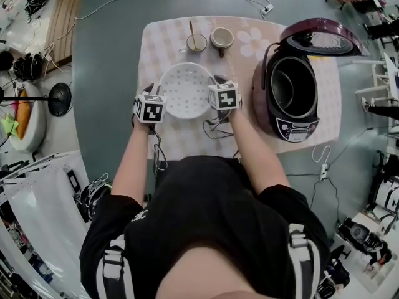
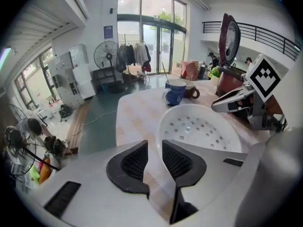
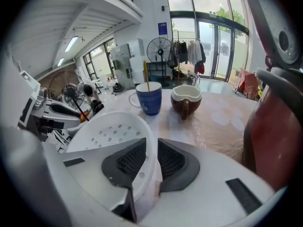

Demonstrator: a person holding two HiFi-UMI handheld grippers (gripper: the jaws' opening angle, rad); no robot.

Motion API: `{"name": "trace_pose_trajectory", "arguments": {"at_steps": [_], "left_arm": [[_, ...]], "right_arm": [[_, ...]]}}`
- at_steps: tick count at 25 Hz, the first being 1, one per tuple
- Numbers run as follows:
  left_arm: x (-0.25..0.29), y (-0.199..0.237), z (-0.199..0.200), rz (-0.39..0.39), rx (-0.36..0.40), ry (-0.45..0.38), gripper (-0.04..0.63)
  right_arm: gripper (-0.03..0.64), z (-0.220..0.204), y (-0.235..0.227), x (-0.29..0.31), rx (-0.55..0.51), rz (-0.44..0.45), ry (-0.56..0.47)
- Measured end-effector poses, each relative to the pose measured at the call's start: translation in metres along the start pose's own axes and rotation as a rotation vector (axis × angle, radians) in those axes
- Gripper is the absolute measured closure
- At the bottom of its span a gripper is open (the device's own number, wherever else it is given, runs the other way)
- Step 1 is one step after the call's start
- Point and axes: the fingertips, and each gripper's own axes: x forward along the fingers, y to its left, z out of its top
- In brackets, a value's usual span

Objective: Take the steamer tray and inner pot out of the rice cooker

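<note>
While the tray (image 1: 185, 91) rests on the counter (image 1: 187, 139), the pot (image 1: 292, 92) sits in the open cooker (image 1: 298, 129).
The right gripper (image 3: 150, 148) pinches the tray's right rim in its jaws; the left gripper (image 2: 155, 151), jaws slightly apart and empty, waits just left of it. The pot lies right of the right gripper, the nearer one.

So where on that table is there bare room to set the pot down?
Bare patches: the far left corner of the table, left of the cups; and the stretch between the cups and the cooker. The middle is crowded: the tray sits there with the left gripper and right gripper at its sides.
</note>
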Motion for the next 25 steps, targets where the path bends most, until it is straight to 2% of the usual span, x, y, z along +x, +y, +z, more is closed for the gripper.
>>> {"name": "trace_pose_trajectory", "arguments": {"at_steps": [5,11,14,16,20,25], "left_arm": [[-0.042,0.004,0.049,0.062,0.020,-0.180,0.508],[-0.118,-0.012,0.122,0.123,0.046,-0.425,0.521],[-0.156,-0.030,0.151,0.108,0.038,-0.518,0.591],[-0.180,-0.048,0.169,0.061,0.036,-0.585,0.592],[-0.219,-0.078,0.195,-0.007,0.034,-0.704,0.592],[-0.240,-0.102,0.208,-0.040,0.030,-0.783,0.592]], "right_arm": [[0.560,0.053,0.001,-0.047,-0.001,0.004,-0.207],[0.563,0.130,0.001,-0.151,0.012,0.024,-0.567],[0.615,0.159,0.007,-0.212,-0.020,0.038,-0.743],[0.617,0.172,0.010,-0.246,-0.031,0.026,-0.829],[0.617,0.189,0.018,-0.294,-0.084,-0.008,-0.949],[0.617,0.184,0.013,-0.319,-0.106,-0.025,-0.980]]}}
